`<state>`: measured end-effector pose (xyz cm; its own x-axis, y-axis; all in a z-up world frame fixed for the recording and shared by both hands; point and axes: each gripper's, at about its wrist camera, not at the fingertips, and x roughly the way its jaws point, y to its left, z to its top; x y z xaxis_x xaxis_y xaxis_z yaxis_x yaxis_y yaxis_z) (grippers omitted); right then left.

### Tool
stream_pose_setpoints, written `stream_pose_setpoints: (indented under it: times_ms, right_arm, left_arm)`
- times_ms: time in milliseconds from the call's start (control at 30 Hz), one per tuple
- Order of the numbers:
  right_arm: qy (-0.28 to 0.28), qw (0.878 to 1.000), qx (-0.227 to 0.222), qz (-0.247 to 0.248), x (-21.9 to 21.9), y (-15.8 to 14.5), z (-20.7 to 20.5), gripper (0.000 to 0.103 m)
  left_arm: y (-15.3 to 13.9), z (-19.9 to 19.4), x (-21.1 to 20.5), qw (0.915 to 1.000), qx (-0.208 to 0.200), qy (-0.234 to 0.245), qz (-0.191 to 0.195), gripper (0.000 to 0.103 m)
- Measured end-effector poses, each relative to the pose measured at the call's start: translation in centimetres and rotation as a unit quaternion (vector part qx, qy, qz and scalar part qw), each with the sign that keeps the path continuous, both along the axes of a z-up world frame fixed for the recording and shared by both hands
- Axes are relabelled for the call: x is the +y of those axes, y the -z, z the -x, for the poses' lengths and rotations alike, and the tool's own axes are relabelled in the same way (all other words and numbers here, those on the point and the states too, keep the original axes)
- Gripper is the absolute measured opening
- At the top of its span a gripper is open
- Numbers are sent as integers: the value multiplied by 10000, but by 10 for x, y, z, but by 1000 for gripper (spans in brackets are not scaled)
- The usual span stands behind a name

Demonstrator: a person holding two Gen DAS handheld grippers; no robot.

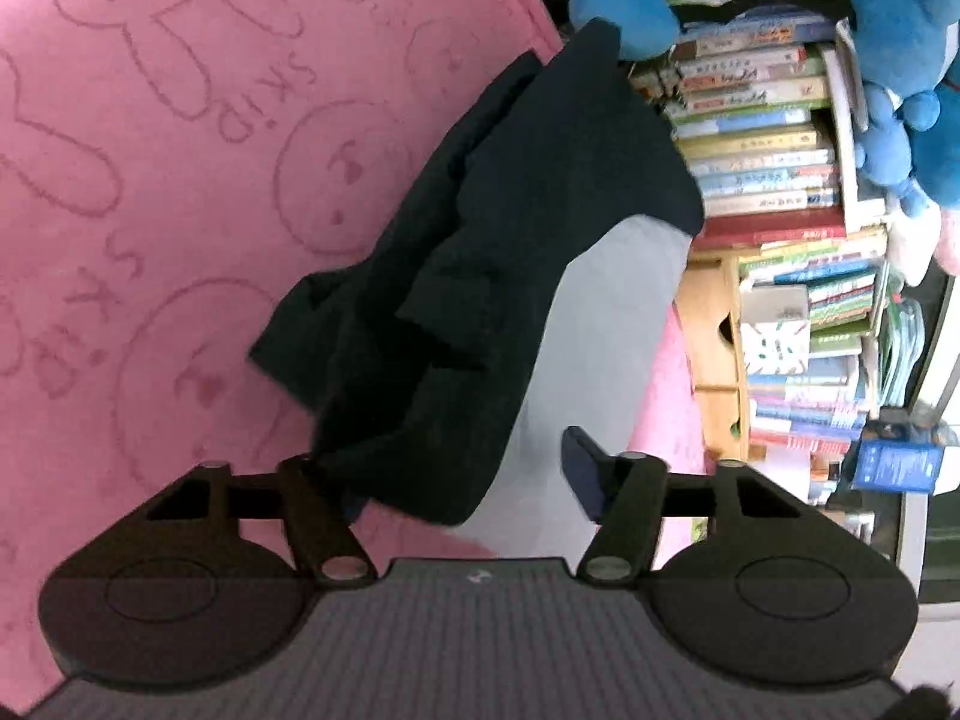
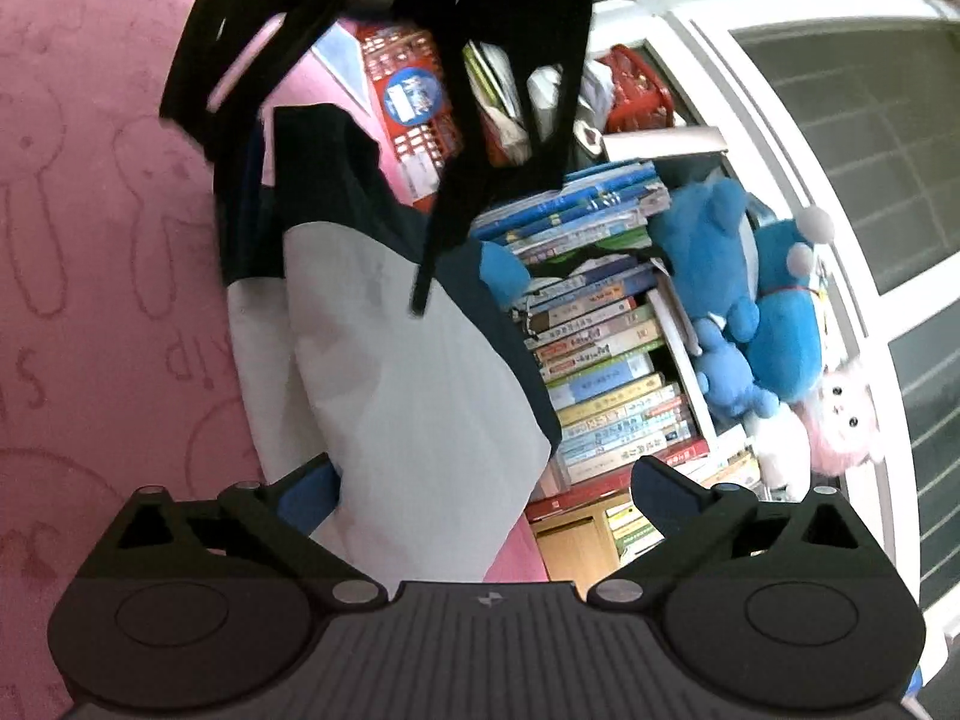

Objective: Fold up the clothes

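while the dark-and-grey garment point(image 1: 480, 276) lies bunched, unfolded, near the pink rabbit blanket's point(image 1: 150, 180) edge, left gripper point(image 1: 462, 480) and right gripper point(image 2: 486, 486) gape around it, folding unfinished.

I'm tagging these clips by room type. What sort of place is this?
Probably a child's bedroom or playroom at home: a pink bunny-print cover serves as the work surface, stacked children's books pile up beside it, and blue plush toys sit by a window.

pink blanket point(image 1: 180, 180) open, stacked books point(image 1: 762, 138) crowding
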<state>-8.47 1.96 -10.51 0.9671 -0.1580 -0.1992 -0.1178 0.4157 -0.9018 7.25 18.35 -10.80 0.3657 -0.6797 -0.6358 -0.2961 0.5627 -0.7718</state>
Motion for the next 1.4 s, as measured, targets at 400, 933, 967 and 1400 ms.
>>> stream_pose_setpoints:
  times_ms: [400,933,967,1400]
  right_arm:
    - [977,9936,212,-522,-36,2,-26,103]
    - [1670,9693,641,-1684,-79,-8,-32,103]
    - [1647,9699,611,-1689,-79,-7,-31,103]
    - [1838,9454,692,-2600,-114,-14,-39,102]
  left_arm:
    - [-1,3,48,9939,-322,-453,-956,40]
    - [-66,83,-72,9002,-2443,1406,-3320,52]
    - [-62,76,-83,9072,-2423,1335,-3170,52]
    - [-5,37,-94,7982,-2792,2003,-4948,3]
